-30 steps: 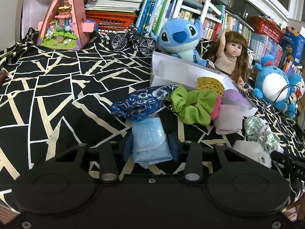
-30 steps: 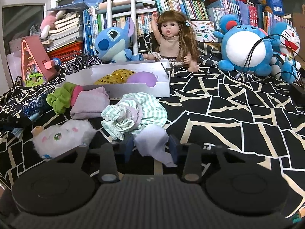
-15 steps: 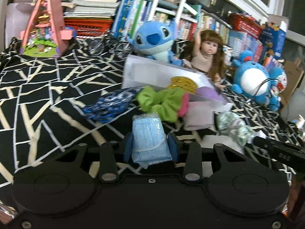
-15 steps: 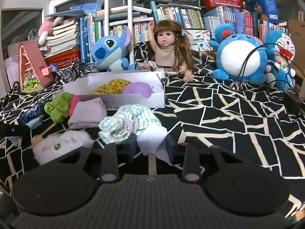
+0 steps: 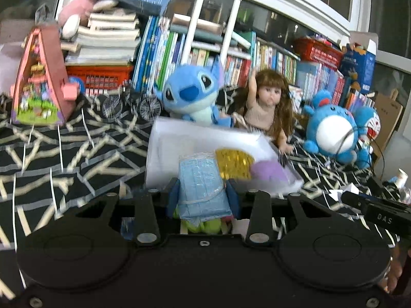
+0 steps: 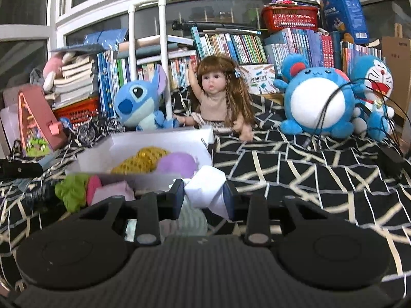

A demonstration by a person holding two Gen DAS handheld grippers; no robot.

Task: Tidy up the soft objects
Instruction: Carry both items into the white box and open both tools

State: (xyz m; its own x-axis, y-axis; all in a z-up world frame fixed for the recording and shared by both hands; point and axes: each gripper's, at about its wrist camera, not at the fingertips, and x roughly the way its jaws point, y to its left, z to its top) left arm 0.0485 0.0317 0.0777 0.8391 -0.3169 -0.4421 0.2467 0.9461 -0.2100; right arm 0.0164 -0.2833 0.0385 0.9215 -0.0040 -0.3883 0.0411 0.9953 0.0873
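Observation:
My left gripper [image 5: 203, 195] is shut on a light blue wrapped pack of face masks [image 5: 201, 184] and holds it in the air at the near edge of the white box [image 5: 179, 138]. The box holds a gold sequin piece [image 5: 235, 161] and a purple soft item [image 5: 268, 172]. My right gripper [image 6: 204, 196] is shut on a white folded cloth [image 6: 205, 187], lifted just in front of the same white box [image 6: 159, 141]. A green scrunchie [image 6: 72, 190] and a pink cloth [image 6: 113, 192] lie left of it. A green checked fabric [image 6: 192, 218] lies below the fingers.
A Stitch plush [image 5: 190, 95], a doll [image 5: 264, 100] and round blue plushes [image 5: 331, 131] stand behind the box on the black patterned cover. A toy bicycle [image 5: 131, 102] and a pink toy house [image 5: 41, 82] stand at the back left. Black cables [image 6: 334, 102] run at the right.
Both grippers have risen and moved forward toward the white box, each carrying its item. The green scrunchie and blue floral piece have dropped below the left gripper's view.

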